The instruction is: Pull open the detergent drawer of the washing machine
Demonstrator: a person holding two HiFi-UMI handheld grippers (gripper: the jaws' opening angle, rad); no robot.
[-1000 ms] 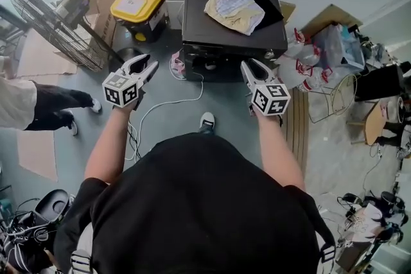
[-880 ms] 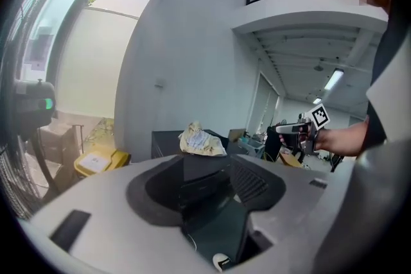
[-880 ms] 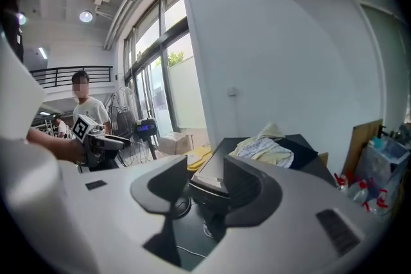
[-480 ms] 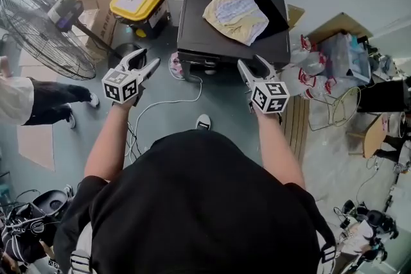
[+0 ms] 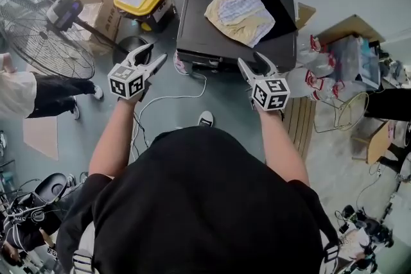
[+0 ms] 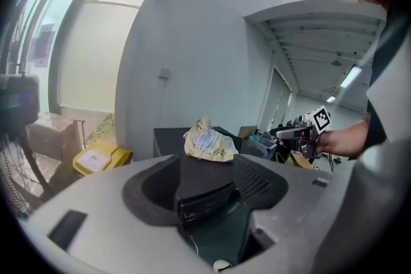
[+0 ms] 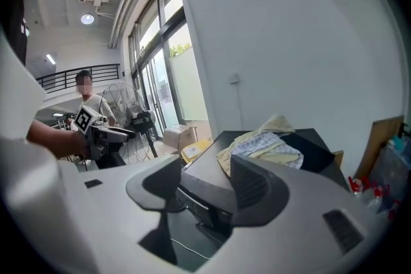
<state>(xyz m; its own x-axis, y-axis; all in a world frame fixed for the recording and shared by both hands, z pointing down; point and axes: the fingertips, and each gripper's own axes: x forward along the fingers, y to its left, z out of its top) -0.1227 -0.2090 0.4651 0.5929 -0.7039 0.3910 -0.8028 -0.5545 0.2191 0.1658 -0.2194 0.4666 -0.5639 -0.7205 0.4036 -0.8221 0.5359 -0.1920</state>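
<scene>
One wall plate [image 7: 236, 79], gripper views only

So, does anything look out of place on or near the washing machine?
Yes. A crumpled yellowish cloth lies bunched on top of the washing machine, and a white cable trails loose over the floor in front of it.

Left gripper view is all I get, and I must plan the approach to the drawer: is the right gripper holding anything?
Observer: No. The right gripper has its jaws wide apart with nothing between them.
Operator: Where is it relative to the machine?
Observer: In the head view it hangs by the front right corner of the washing machine, seemingly just short of it.
Operator: Anyone nearby?
Observer: Yes, a person stands off to the left, beside a floor fan.
</scene>
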